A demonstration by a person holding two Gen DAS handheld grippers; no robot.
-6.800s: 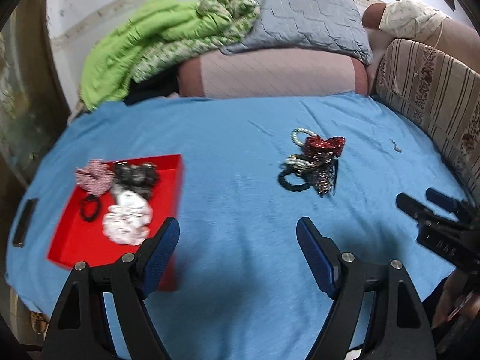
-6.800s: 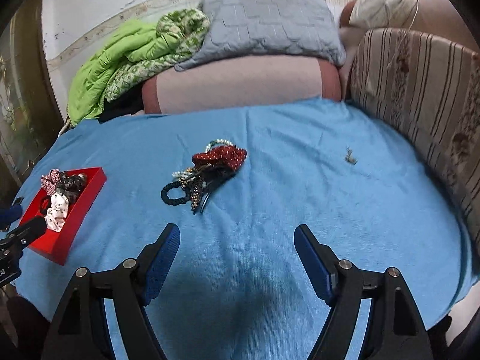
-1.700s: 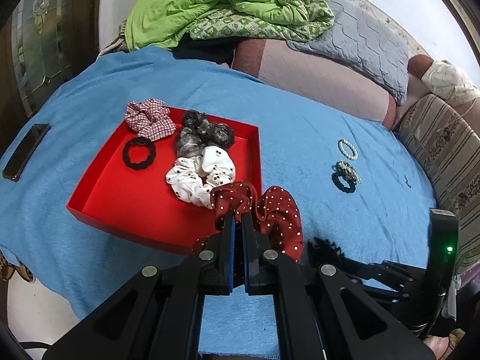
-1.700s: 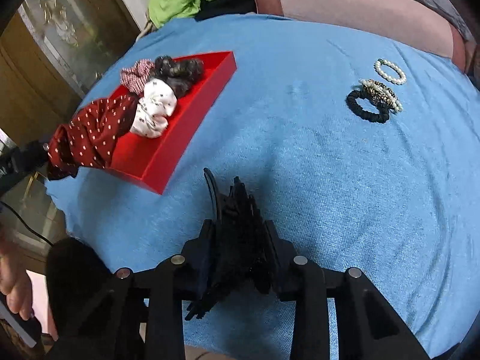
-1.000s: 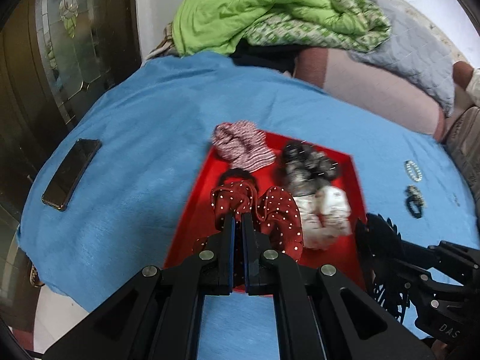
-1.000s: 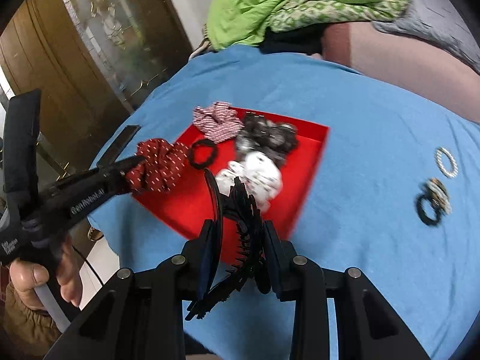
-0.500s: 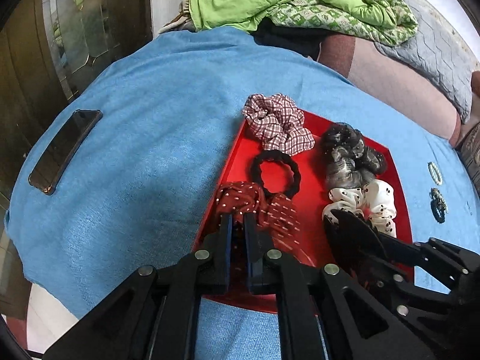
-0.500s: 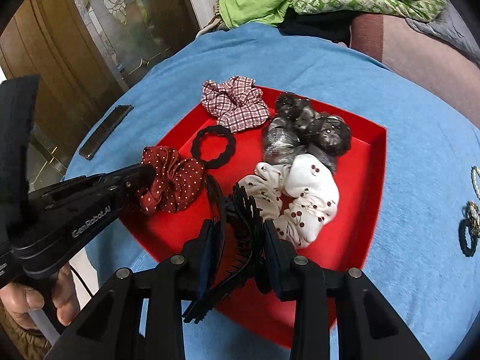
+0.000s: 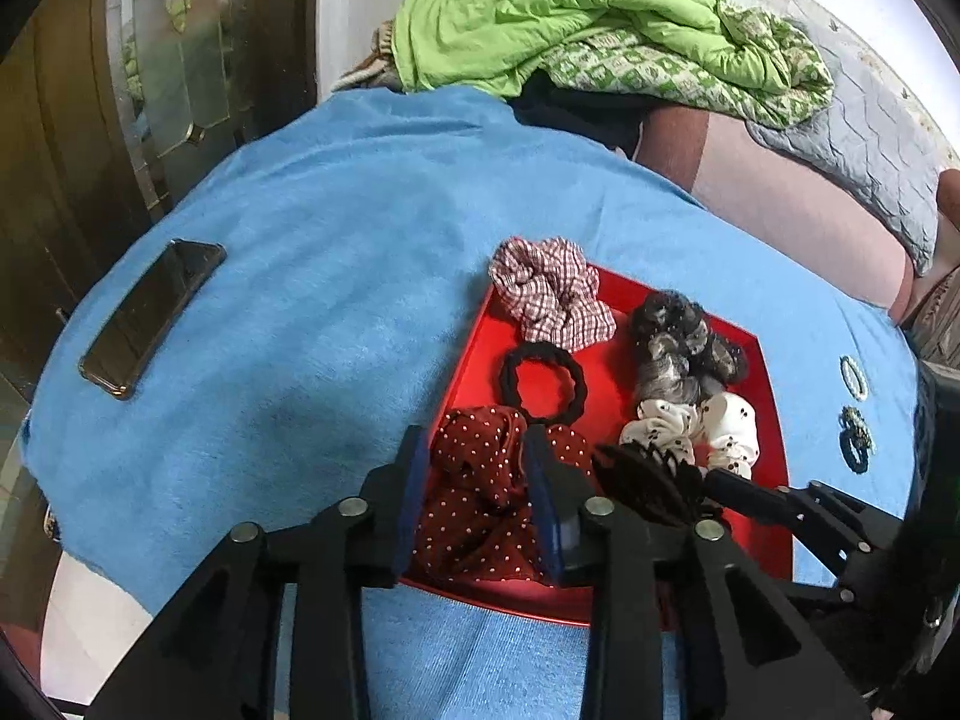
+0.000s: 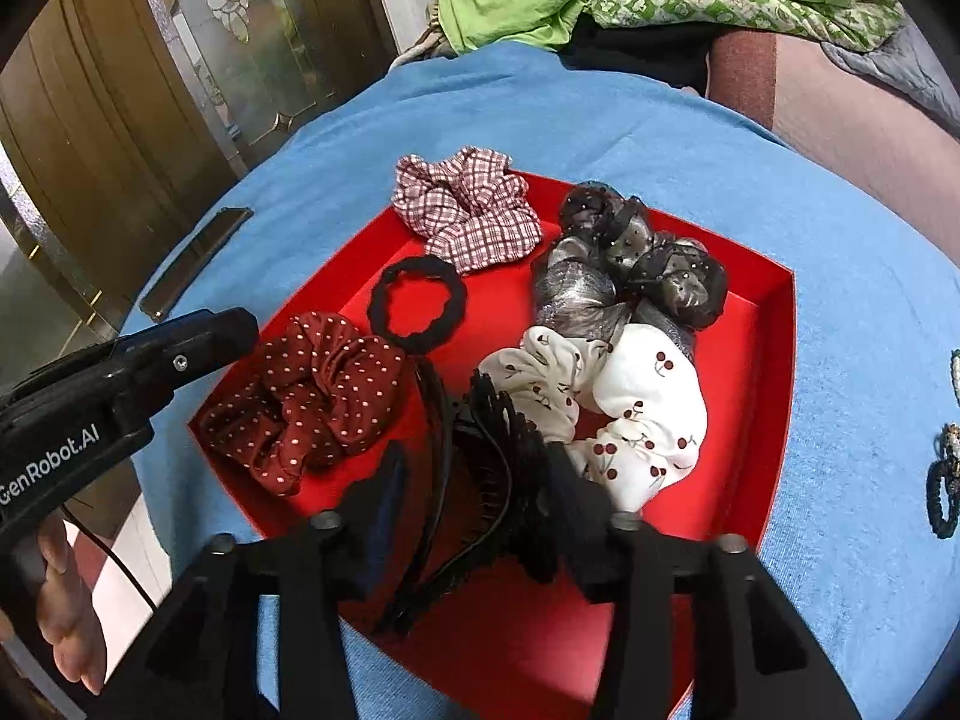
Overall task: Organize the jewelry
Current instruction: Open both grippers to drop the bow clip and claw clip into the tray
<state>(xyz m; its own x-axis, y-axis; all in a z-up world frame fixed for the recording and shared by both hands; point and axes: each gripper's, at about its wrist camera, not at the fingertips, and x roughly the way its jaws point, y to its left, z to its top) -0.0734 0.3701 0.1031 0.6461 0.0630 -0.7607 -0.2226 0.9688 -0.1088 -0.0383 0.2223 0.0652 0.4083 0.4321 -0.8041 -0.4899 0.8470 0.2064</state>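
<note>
A red tray (image 9: pixel 771 396) (image 10: pixel 774 372) on the blue bedspread holds a plaid scrunchie (image 9: pixel 549 294), a black hair tie (image 9: pixel 543 381), a grey-black scrunchie (image 9: pixel 684 342) and a white cherry scrunchie (image 9: pixel 708 426). My left gripper (image 9: pixel 477 468) has its jaws apart around the dark red dotted scrunchie (image 9: pixel 486 498) (image 10: pixel 312 396), which lies in the tray's near left corner. My right gripper (image 10: pixel 474 480) is over the tray's near edge, its jaws parted around black hair clips (image 10: pixel 480 468) (image 9: pixel 648 480).
A phone (image 9: pixel 153 315) lies on the bedspread left of the tray. A pearl bracelet (image 9: pixel 853 369) and a black beaded tie (image 9: pixel 857 438) lie to the right. Pillows and a green quilt (image 9: pixel 570 12) are stacked at the back.
My left gripper has opened and let go of the red dotted scrunchie in the tray. My right gripper's jaws have widened around the black clips low over the tray.
</note>
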